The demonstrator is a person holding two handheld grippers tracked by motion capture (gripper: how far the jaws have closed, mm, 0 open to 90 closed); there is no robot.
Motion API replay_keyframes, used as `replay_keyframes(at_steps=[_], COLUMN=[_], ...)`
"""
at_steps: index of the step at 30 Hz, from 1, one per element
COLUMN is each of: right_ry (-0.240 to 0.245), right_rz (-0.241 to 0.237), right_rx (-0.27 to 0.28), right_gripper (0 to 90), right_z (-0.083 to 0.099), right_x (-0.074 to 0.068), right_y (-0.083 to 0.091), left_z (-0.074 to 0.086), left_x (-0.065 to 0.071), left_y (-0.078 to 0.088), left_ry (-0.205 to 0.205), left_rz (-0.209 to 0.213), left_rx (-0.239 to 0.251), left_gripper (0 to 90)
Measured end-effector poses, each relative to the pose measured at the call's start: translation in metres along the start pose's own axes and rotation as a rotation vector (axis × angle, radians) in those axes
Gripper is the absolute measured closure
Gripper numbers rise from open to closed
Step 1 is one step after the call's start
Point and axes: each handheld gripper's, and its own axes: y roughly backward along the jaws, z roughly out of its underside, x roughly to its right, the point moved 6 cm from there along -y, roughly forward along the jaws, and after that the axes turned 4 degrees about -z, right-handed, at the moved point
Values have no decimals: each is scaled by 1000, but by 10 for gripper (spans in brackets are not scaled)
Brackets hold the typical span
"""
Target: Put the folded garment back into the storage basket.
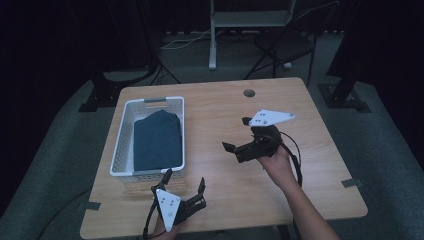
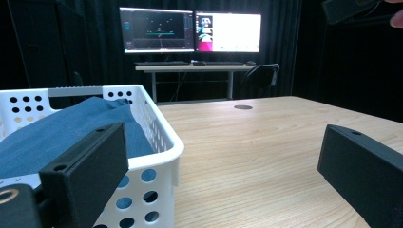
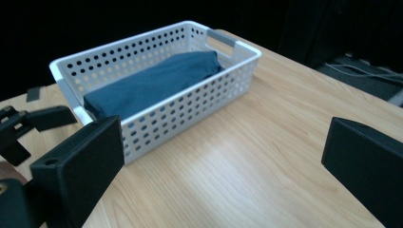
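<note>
High view: both grippers' fingers wide apart, empty, over bare table [image 1: 310, 165] beside basket [image 1: 120, 150].

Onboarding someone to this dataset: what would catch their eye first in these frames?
First the white basket at the table's left side, with a folded blue cloth lying inside it. Next the two tongs, both open and holding nothing: the left tongs by the basket's near corner, the right tongs raised over the middle of the table and pointed toward the basket.
</note>
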Motion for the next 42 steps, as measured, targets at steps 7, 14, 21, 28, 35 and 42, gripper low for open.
replay_keyframes(at_steps=[7, 14, 21, 28, 35, 42], right_ry=[-11, -31, -51, -54, -76, -101], right_rz=[39, 67, 98, 122, 149, 184], right_rx=[6, 6, 22, 66, 91, 86], right_gripper=[2, 2, 2, 2, 3, 9], right_z=[10, 23, 37, 49, 64, 85], right_x=[5, 9, 14, 15, 18, 22], right_y=[19, 39, 55, 69, 85, 97], left_z=[0, 0, 0, 0, 0, 0], left_x=[0, 0, 0, 0, 0, 0], left_y=[0, 0, 0, 0, 0, 0], left_ry=[-2, -1, 1, -2, 0, -1], left_rz=[-1, -2, -2, -3, -3, -7], left_rx=[0, 0, 0, 0, 1, 0], left_gripper=[43, 42, 43, 42, 42, 42])
